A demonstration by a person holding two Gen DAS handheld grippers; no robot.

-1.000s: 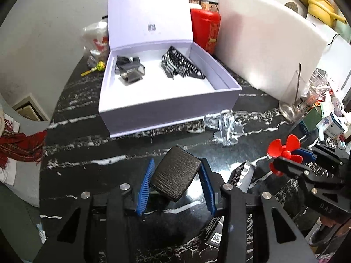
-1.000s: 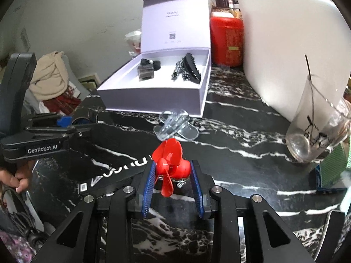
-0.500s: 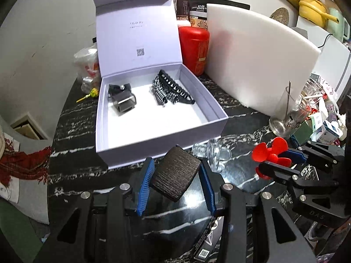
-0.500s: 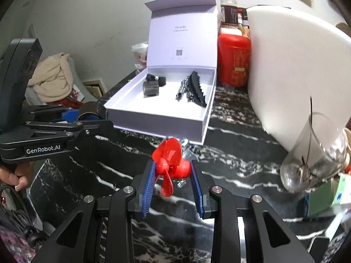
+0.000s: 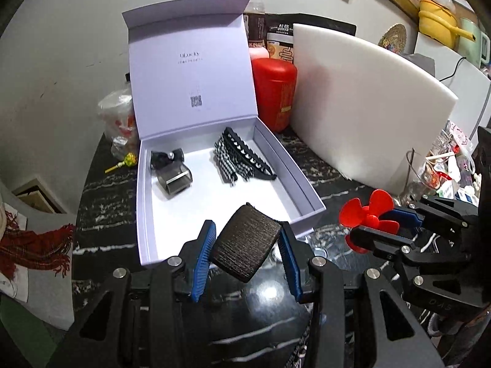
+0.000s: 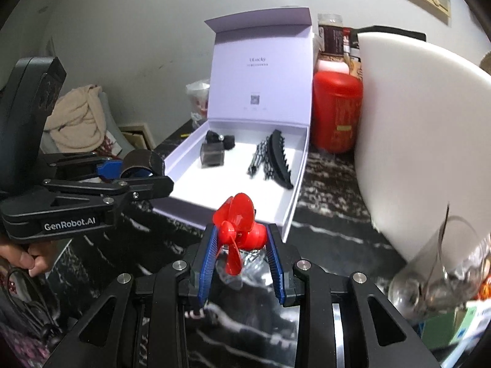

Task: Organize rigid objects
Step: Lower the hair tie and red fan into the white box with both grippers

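My left gripper (image 5: 247, 245) is shut on a dark textured rounded case (image 5: 245, 243), held above the front edge of the open white box (image 5: 302, 184). My right gripper (image 6: 242, 245) is shut on a small red fan (image 6: 237, 230), just in front of the box (image 6: 291, 214). The fan also shows in the left wrist view (image 5: 368, 213). Inside the box lie a black hair claw clip with checkered fabric (image 5: 242, 158) and a small dark grey cube-shaped item (image 5: 173, 174). The left gripper with the case shows in the right wrist view (image 6: 135, 165).
A red canister (image 5: 274, 92) and a large white board (image 5: 365, 116) stand behind and right of the box. A glass cup (image 6: 445, 263) stands at the right. A clear plastic item (image 6: 245, 257) lies under my right gripper. The table (image 5: 104, 190) is black marble.
Both grippers have risen and moved toward the box with their objects held. The left gripper's case now hangs over the box's front edge.
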